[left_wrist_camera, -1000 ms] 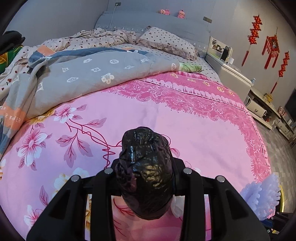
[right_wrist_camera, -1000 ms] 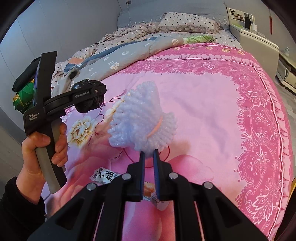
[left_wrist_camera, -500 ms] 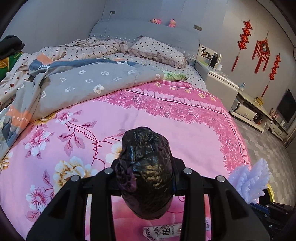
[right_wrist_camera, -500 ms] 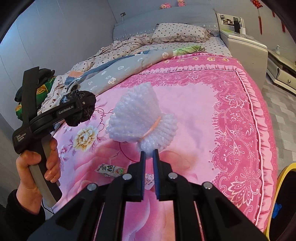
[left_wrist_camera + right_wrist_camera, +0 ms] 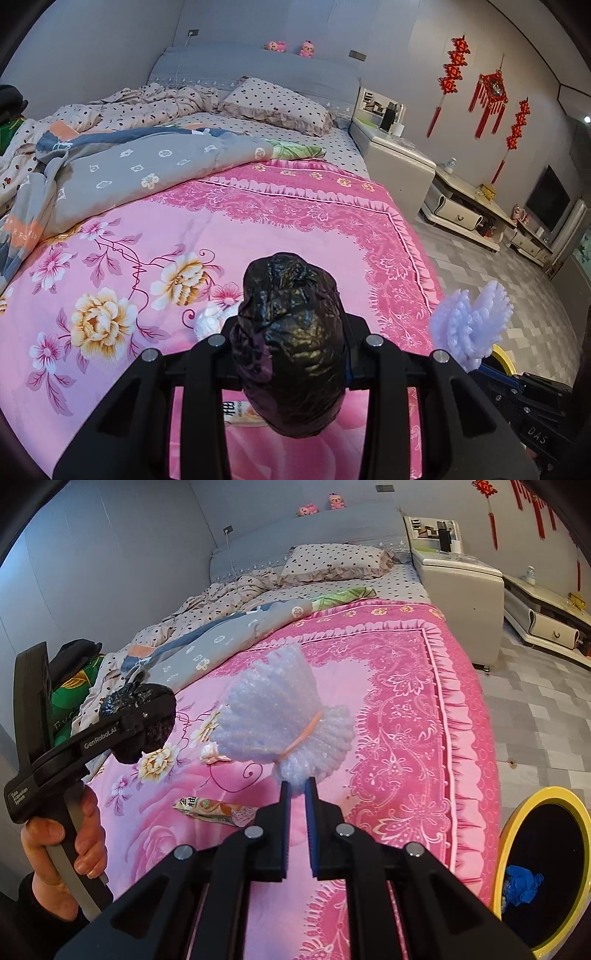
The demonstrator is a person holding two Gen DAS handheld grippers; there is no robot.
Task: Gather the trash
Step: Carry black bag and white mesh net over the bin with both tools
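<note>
My left gripper is shut on a crumpled black plastic bag, held above the pink bed; it also shows in the right wrist view. My right gripper is shut on a white bubble-wrap bundle tied with an orange band, also seen in the left wrist view. A snack wrapper and a small white crumpled scrap lie on the pink bedspread. A yellow-rimmed bin stands on the floor at the right.
Rumpled grey and dotted quilts and a pillow lie at the bed's head. A white nightstand and low cabinets stand right of the bed. The bin holds a blue item.
Both grippers have pulled back and risen from the bed with their loads. The bin has come into the right wrist view, and the wrapper and scrap now show on the bedspread.
</note>
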